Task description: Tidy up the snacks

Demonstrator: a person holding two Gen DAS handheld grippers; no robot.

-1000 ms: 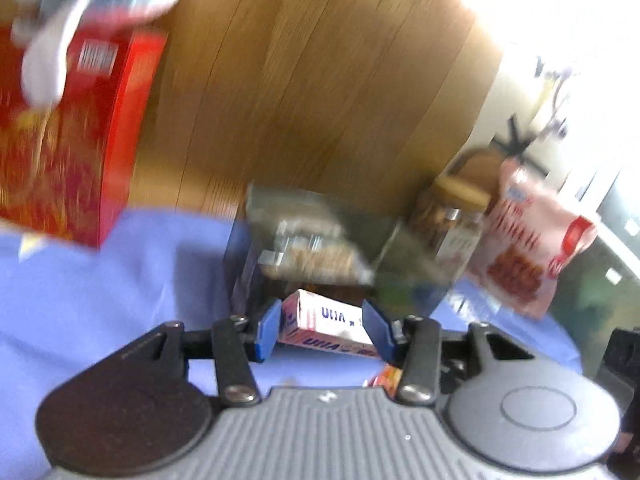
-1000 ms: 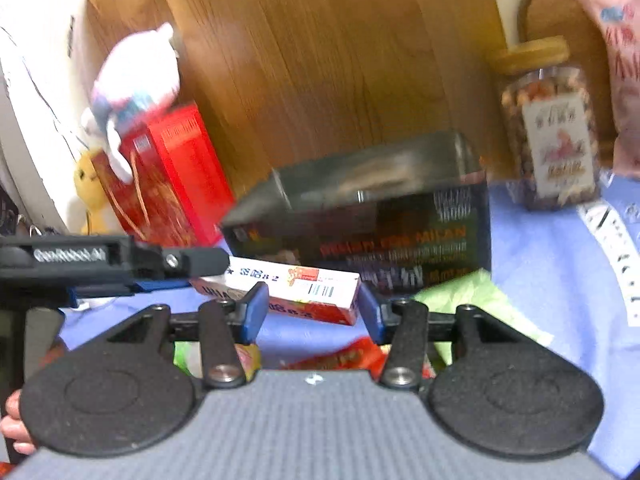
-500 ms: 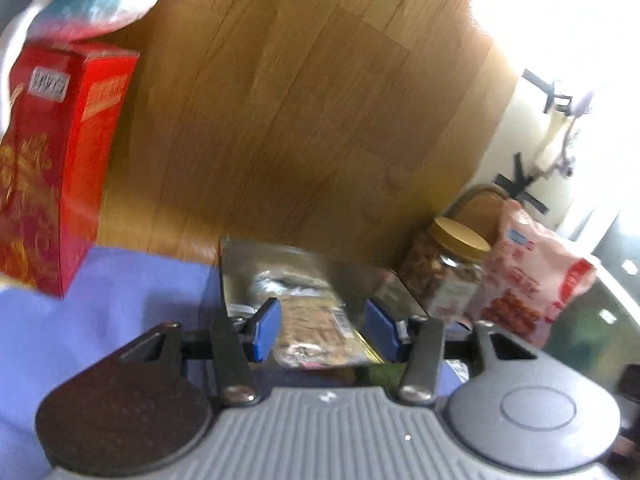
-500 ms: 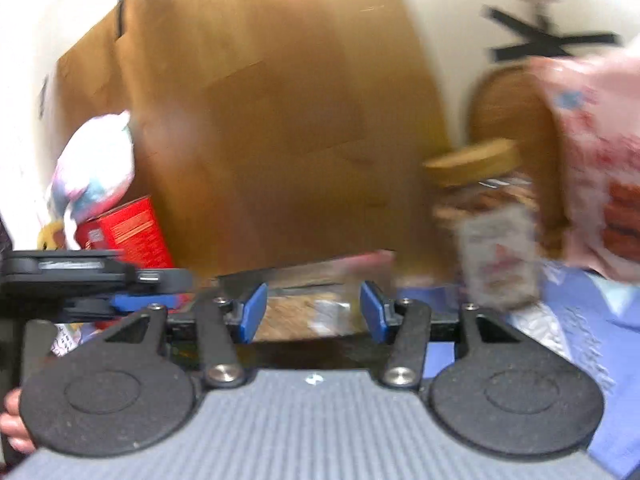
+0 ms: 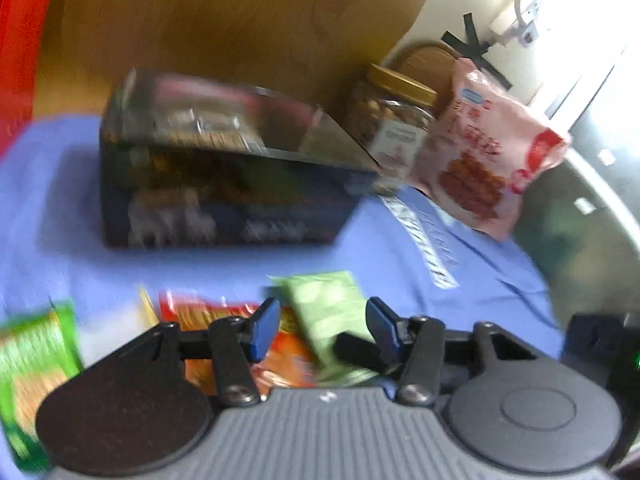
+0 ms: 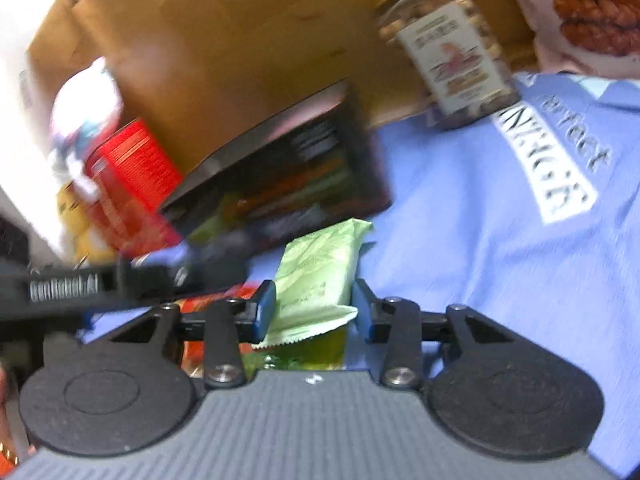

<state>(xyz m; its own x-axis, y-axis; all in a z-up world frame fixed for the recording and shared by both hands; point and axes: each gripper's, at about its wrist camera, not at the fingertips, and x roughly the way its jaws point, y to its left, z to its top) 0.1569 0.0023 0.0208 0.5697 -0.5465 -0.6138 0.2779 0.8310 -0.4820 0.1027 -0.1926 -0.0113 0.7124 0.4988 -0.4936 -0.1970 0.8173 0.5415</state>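
We hold the right gripper (image 6: 314,307) with its blue-tipped jaws spread on either side of a pale green snack packet (image 6: 320,268); whether the pads touch the wrapper we cannot tell. The packet lies flat on the blue cloth (image 6: 480,248), its far end pointing ahead of the jaws toward a dark open box (image 6: 280,184) that holds blurred snack packs. Left of the jaws, the left gripper's black body crosses low over an orange-red packet (image 6: 212,300). Our left gripper (image 5: 322,326) is spread and empty, hovering over the same green packet and orange-red packet, with a bright green bag (image 5: 32,372) further left. Beyond the box stand a gold-lidded nut jar (image 6: 444,52), a pink snack bag (image 5: 492,156) and a red carton (image 6: 132,176)
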